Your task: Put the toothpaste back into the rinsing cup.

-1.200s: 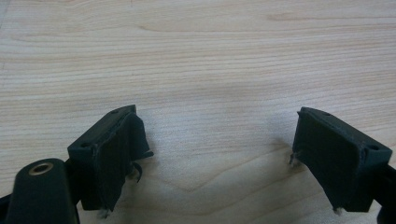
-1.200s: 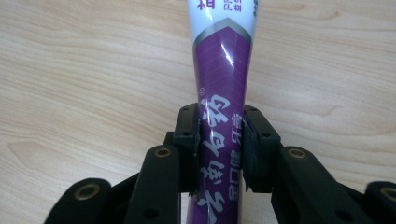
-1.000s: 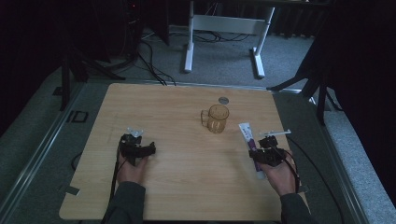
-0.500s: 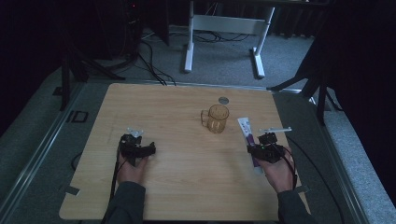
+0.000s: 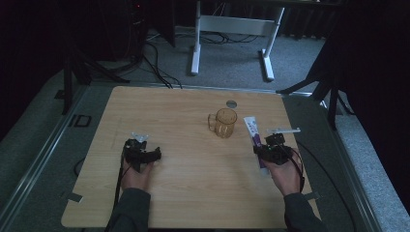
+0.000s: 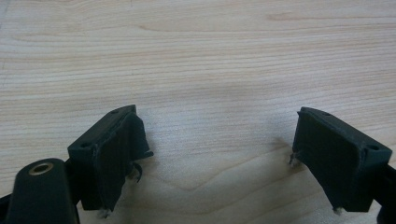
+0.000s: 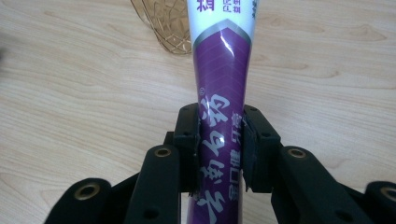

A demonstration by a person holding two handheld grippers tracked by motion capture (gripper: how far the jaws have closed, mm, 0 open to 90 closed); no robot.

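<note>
The right gripper (image 5: 267, 146) has edged slightly toward the amber cup (image 5: 226, 122), jaws pinching a purple toothpaste tube (image 7: 223, 84); the left gripper (image 5: 140, 144), well left of the cup, rests with jaws spread.

The table (image 5: 193, 193) is pale wood with a fine straight grain and a smooth, matt finish. The toothpaste tube (image 7: 223, 84) is soft glossy plastic, purple and white, with a bright streak of reflected light along it. The cup (image 5: 226, 123) is clear amber plastic with a crackled pattern in its wall. The right gripper (image 7: 219, 140) and the left gripper (image 6: 215, 154) are matt black plastic, slightly rough at the edges, with small brass-coloured metal rings set in them. The floor (image 5: 232, 63) looks like grey, rough carpet.
</note>
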